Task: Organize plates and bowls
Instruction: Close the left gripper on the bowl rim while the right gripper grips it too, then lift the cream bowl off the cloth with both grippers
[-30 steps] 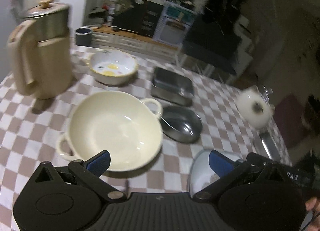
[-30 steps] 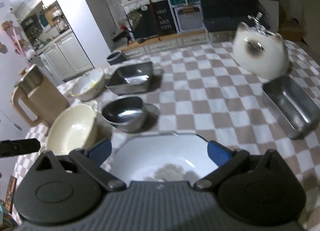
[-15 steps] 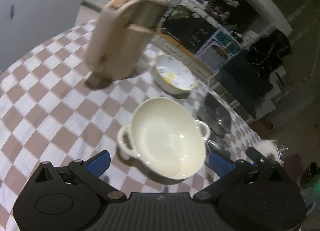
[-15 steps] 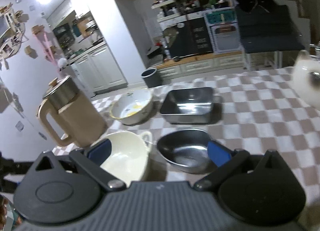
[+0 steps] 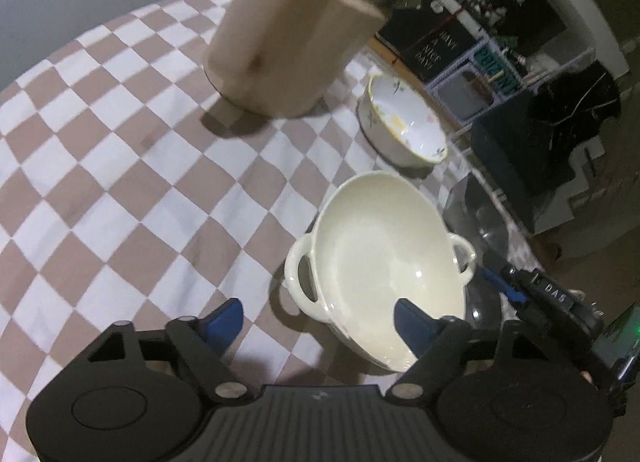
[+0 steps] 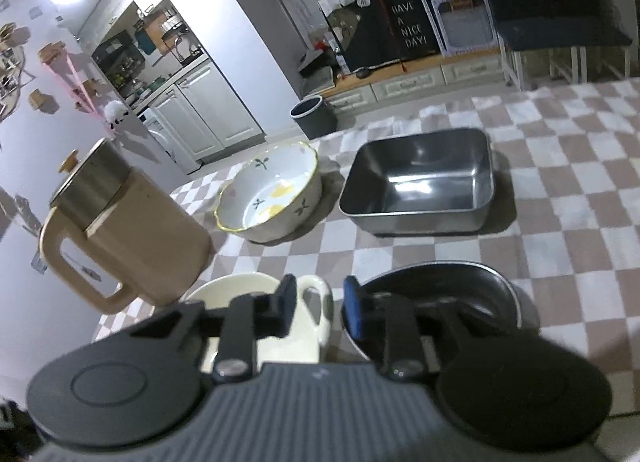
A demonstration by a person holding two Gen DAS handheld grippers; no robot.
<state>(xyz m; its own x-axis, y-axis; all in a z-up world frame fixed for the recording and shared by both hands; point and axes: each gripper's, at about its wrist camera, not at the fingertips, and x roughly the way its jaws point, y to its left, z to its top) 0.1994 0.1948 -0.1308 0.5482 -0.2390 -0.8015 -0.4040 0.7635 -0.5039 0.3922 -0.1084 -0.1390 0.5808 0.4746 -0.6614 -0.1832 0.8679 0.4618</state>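
Observation:
A cream two-handled bowl stands on the checked cloth. My left gripper straddles its near rim by one handle, one finger inside the bowl and one outside; its jaws are closing and the pads do not press. My right gripper is at the opposite handle, which sits between its closing jaws with a small gap left. A blue right-gripper fingertip shows beside that handle. A floral bowl and a steel oval bowl stand nearby.
A beige jug with a steel lid stands left of the bowls, large in the left wrist view. A rectangular steel tray lies behind the oval bowl. A kitchen, a bin and cabinets lie beyond the table's far edge.
Both grippers moved left, off the white plate, onto the cream bowl. The left view rolled and dropped closer. Both pairs of jaws narrowed, the right far more.

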